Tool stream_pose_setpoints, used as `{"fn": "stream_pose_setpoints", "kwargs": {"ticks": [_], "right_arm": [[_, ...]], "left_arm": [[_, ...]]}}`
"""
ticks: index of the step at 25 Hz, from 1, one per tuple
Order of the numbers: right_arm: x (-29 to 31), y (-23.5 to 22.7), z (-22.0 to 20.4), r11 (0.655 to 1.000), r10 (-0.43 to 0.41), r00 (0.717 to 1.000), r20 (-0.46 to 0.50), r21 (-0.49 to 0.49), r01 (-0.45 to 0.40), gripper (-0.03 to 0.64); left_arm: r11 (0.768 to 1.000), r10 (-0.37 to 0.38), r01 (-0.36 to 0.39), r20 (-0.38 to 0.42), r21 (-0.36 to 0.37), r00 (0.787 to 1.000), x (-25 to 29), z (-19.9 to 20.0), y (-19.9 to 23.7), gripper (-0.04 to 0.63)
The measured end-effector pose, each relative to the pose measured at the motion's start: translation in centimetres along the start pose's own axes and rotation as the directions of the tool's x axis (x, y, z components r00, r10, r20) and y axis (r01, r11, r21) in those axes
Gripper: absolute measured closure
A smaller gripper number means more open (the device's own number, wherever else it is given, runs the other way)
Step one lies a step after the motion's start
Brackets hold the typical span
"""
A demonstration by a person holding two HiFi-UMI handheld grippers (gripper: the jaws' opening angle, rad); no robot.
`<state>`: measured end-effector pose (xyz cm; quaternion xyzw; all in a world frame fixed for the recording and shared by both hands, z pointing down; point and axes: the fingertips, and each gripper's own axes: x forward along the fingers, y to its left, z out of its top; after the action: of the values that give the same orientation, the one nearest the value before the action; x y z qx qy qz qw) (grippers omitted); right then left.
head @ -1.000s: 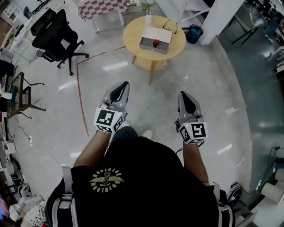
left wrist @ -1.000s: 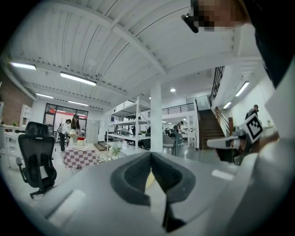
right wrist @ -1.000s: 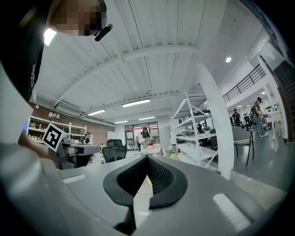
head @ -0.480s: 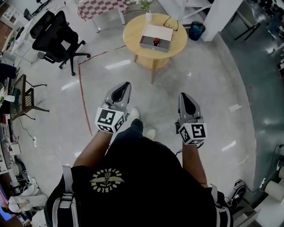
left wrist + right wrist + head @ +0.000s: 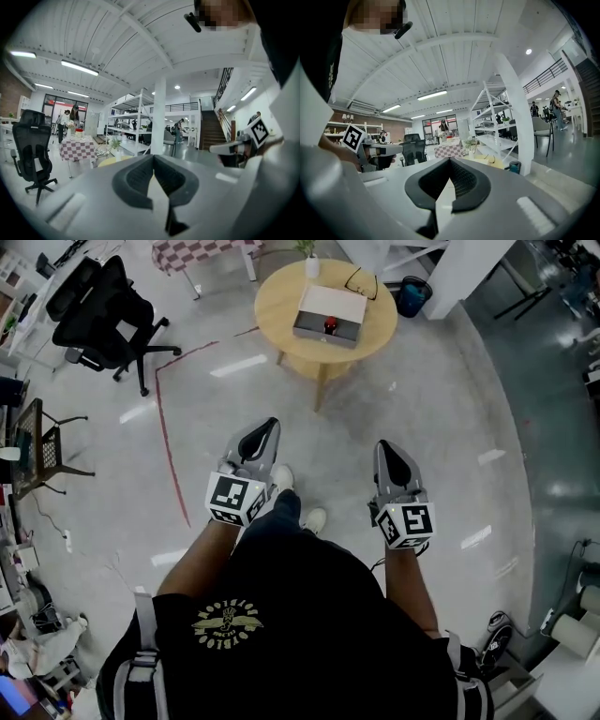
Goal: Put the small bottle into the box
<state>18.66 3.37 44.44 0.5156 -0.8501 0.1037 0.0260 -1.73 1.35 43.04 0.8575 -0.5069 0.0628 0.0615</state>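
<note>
Ahead — round wooden table [image 5: 277,311], shallow rectangular box [image 5: 309,334] atop.

Your box [image 5: 330,304] sits near the middle of the round wooden table [image 5: 277,306], a little toward the table's far edge. It is low and rectangular, with a white upper face and a grey band along the side nearest you. Your small bottle [image 5: 329,327] shows as a tiny dark shape with a red top, about halfway along that grey band on the table's near side. From this distance you cannot tell whether it stands inside the box or just against its front.
</note>
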Motion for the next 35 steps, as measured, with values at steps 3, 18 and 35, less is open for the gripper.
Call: {"fn": "stream_pose_setpoints", "kwargs": {"ticks": [3, 18, 35], "right_arm": [[1.9, 0.1, 0.3, 1.0, -0.005, 1.0, -0.007, -0.006, 0.005, 0.612], [15.1, 1.0, 4.3, 0.996, -0.046, 0.998, -0.036, -0.079, 0.043, 0.612], [22.7, 4.5, 6.8, 0.99, -0.066, 0.997, -0.035, -0.13, 0.061, 0.612]], "left_arm": [[1.0, -0.009, 0.009, 0.0, -0.011, 1.0, 1.3, 0.2, 1.6, 0.595], [0.994, -0.085, 0.088, 0.053, -0.062, 0.995, 10.1, 3.6, 12.3, 0.595], [0.989, -0.093, 0.102, 0.09, -0.105, 0.992, 12.9, 4.3, 20.5, 0.595]]}}
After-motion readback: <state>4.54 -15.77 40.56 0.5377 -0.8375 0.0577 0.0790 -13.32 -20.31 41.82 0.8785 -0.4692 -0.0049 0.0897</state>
